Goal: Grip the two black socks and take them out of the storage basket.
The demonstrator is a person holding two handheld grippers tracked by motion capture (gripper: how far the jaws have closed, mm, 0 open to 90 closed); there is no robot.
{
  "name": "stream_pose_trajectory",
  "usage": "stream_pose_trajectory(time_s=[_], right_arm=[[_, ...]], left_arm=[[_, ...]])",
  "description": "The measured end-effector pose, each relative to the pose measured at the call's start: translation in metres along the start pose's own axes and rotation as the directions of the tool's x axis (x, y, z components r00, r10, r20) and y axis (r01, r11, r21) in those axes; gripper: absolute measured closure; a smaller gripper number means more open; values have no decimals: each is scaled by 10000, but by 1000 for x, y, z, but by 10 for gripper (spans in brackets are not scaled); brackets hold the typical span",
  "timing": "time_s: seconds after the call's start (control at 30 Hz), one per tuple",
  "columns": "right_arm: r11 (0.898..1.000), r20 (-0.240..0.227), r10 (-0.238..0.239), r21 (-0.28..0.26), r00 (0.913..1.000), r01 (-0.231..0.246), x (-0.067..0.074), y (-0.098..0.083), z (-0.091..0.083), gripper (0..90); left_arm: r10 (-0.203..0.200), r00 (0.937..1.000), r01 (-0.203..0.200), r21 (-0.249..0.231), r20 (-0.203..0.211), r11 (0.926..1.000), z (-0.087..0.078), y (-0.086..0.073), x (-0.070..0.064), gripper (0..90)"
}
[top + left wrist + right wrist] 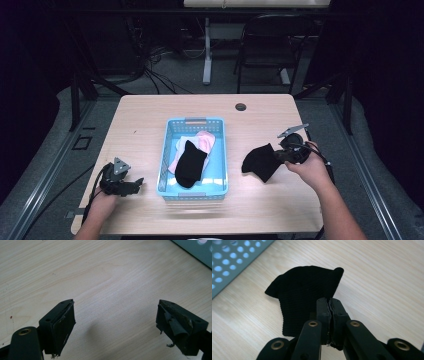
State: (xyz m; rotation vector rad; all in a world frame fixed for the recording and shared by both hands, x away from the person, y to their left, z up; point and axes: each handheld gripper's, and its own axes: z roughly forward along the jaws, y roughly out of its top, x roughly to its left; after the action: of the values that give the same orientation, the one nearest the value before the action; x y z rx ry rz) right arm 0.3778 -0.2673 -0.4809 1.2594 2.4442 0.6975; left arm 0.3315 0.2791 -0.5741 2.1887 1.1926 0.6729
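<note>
Right gripper clenched on black sock, centre frame.
High view adds blue basket left of it; left gripper released over bare table.

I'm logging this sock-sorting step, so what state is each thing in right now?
Black knitted sock: pinched at one edge by the right gripper, over the wooden table.
Left gripper: open, nothing between its jaws.
Light blue perforated plastic basket: upright, holding socks.
Second black sock: lying in the basket, on the pink sock.
</note>
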Motion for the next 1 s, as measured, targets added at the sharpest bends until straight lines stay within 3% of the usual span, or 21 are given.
stream_pose_trajectory(time_s=[0.13,0.27,0.47,0.7,1.0], right_arm=[[9988,-45,442,-198,9990,-443,-8,-4,-2,823],[9987,201,454,-252,9988,-448,-9,-5,0,762],[9979,158,524,-399,9985,-517,-8,-3,-1,760],[9990,90,339,-280,9994,-336,-5,0,0,761],[9991,-169,-138,-414,9998,130,9,19,0,761]], left_arm=[[2,10000,-2,-3,-3,10000,0,0,0,156],[-1,10000,1,-38,-47,10000,0,0,0,155],[19,10000,-19,-3,-13,10000,0,0,0,155],[27,10000,-27,9,-12,10000,0,0,0,155],[24,10000,-24,35,24,10000,0,0,0,155]])
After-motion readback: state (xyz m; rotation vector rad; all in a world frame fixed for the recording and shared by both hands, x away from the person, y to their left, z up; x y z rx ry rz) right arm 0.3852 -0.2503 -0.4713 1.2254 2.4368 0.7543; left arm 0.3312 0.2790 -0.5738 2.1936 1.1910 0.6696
